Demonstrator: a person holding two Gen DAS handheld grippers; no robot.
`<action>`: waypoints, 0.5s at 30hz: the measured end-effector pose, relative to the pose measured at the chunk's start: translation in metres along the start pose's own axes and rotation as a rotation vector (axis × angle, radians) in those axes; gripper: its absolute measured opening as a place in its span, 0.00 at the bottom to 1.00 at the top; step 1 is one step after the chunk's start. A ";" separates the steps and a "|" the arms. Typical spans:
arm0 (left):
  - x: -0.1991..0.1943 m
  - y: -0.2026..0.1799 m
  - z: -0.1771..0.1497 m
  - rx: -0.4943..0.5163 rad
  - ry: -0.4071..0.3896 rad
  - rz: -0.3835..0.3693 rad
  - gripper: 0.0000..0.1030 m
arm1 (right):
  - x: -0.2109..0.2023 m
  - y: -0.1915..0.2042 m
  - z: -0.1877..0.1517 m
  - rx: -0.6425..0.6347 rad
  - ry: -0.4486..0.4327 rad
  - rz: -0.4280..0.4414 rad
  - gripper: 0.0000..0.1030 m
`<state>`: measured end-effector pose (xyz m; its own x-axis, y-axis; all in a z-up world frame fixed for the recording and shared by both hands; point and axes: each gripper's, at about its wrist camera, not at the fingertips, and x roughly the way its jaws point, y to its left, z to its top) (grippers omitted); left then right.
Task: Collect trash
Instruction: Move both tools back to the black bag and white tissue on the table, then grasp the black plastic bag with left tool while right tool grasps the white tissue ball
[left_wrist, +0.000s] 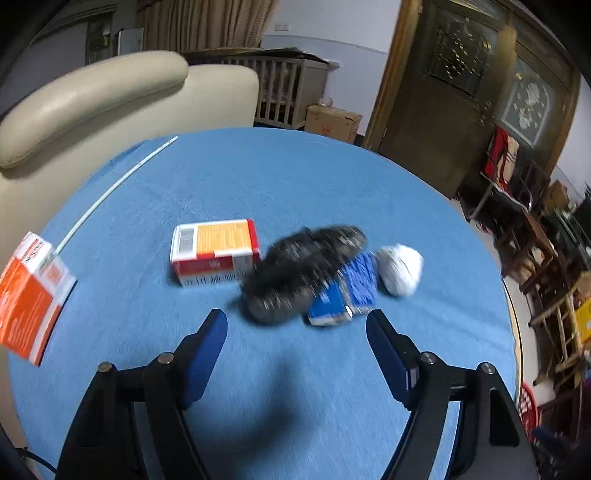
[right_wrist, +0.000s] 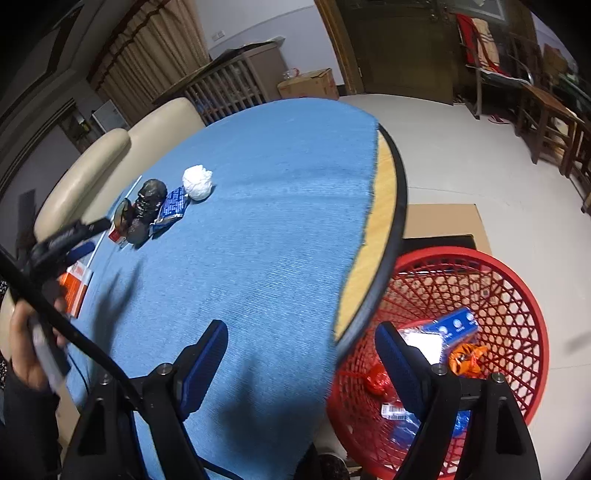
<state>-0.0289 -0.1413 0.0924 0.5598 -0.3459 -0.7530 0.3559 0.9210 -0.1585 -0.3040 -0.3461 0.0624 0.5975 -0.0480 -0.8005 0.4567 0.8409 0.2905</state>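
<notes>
1. My left claw (left_wrist: 297, 321) stands with its jaws spread wide and nothing between them, above the blue cloth of the worktop (left_wrist: 258, 177).
2. Just ahead of the left claw lies a black crumpled bag (left_wrist: 299, 273), blurred in this view; it overlaps the blue packet (left_wrist: 347, 291) beside it.
3. A white paper ball (left_wrist: 400, 269) rests just beside the blue packet, on its far right.
4. A red-and-yellow carton (left_wrist: 216, 251) lies on its side to the left of the black bag, close to it.
5. An orange-and-white carton (left_wrist: 31, 295) sits at the left edge of the worktop, with a white straw (left_wrist: 110, 192) running from it along the cloth.
6. My right claw (right_wrist: 301, 332) is likewise spread and empty, straddling the rim of the worktop (right_wrist: 384, 206).
7. Below the rim, on the floor, stands a red mesh basket (right_wrist: 517, 280) holding a blue packet piece (right_wrist: 456, 326), an orange wrapper (right_wrist: 465, 358) and a red scrap (right_wrist: 376, 380).
8. From the right wrist, the black bag (right_wrist: 147, 206), blue packet (right_wrist: 171, 206) and paper ball (right_wrist: 197, 181) form a row at the far left of the cloth, well apart from the basket.
</notes>
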 end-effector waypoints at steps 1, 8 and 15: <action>0.007 0.002 0.005 -0.009 0.011 0.000 0.76 | 0.003 0.001 0.001 -0.001 0.004 -0.002 0.82; 0.046 0.008 0.015 -0.045 0.081 -0.018 0.76 | 0.018 -0.001 0.011 0.015 0.027 -0.017 0.82; 0.070 0.009 0.018 -0.067 0.112 -0.076 0.71 | 0.032 0.011 0.020 -0.008 0.045 -0.018 0.82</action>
<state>0.0266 -0.1605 0.0496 0.4443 -0.3967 -0.8033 0.3411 0.9040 -0.2578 -0.2662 -0.3491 0.0506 0.5591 -0.0393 -0.8282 0.4617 0.8444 0.2717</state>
